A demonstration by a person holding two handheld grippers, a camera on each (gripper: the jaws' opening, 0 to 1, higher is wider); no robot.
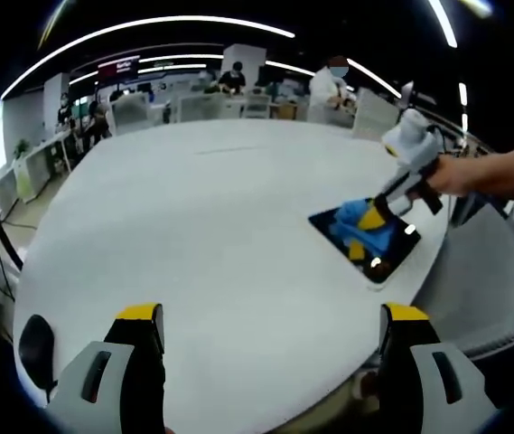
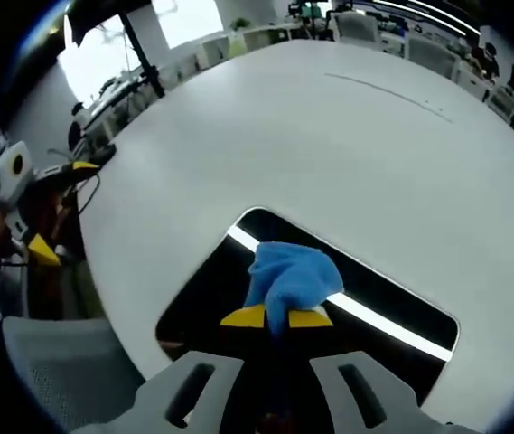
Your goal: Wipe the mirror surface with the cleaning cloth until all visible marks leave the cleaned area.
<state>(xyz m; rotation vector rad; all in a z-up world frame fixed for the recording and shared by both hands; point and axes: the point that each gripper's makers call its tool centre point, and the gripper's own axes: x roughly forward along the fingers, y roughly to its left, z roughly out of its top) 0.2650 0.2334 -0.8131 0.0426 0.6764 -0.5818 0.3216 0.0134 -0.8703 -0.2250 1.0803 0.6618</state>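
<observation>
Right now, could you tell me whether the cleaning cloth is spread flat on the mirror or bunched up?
Bunched up. The blue cloth sits in a crumpled lump on the mirror, pinched between the right tongs.

Likely open-plan office: desk rows [image 1: 211,104], seated people [image 1: 231,77], ceiling strip lights [image 1: 148,25].

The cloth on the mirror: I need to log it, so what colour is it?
Blue. The cloth shows best in the right gripper view, pinched in the right gripper.
</observation>
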